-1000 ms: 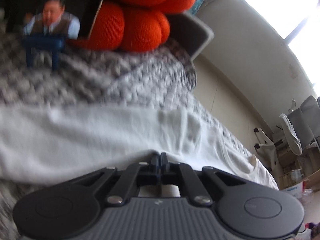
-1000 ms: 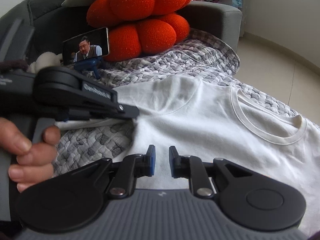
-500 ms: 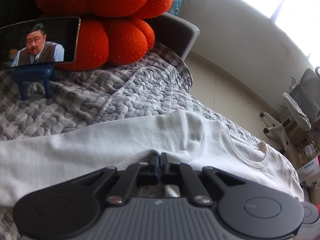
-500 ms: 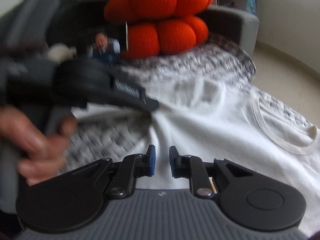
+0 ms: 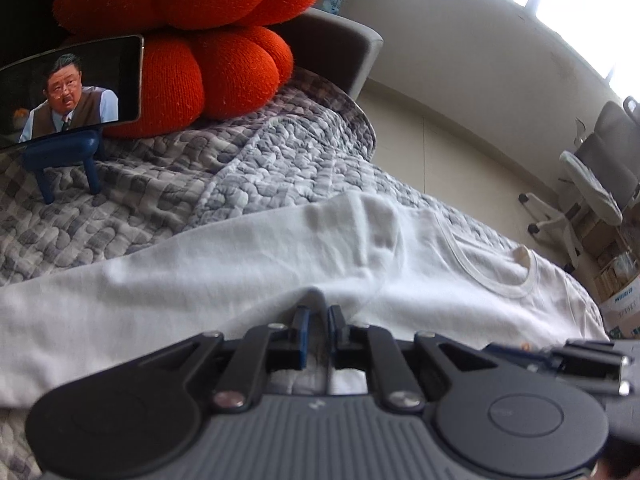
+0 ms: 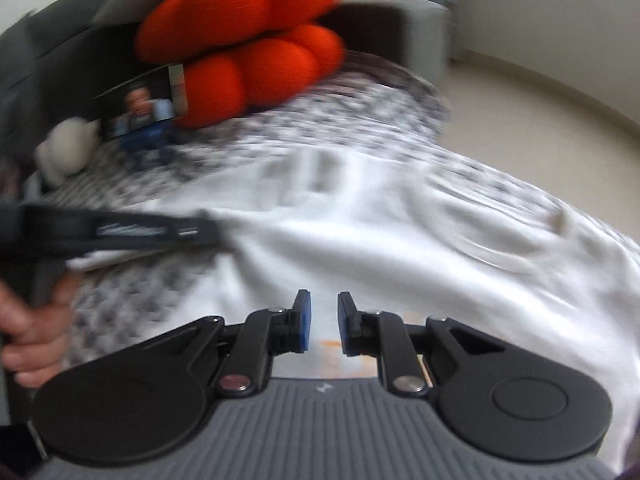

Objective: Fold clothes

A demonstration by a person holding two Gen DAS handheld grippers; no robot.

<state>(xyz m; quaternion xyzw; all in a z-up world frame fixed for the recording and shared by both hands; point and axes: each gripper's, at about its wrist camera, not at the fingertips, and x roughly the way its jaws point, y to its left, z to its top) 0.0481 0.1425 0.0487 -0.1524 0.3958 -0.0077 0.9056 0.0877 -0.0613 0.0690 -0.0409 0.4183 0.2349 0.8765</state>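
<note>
White T-shirt [image 5: 280,264] lies across the quilted sofa cover [image 5: 240,168], barely folded — left claw [image 5: 317,330] just easing apart, fabric ridge between its pads; right claw [image 6: 323,322] parted, empty — most folds remain.

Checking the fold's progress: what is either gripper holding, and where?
Nothing gripped. Left gripper: jaws have just been opening, a pinch of white T-shirt between them; right gripper empty.

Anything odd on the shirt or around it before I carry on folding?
Yes: the white shirt shows a faint orange mark just ahead of the right tool, possibly a stain or print; blur hides which. The shirt is also bunched at the left tool.
</note>
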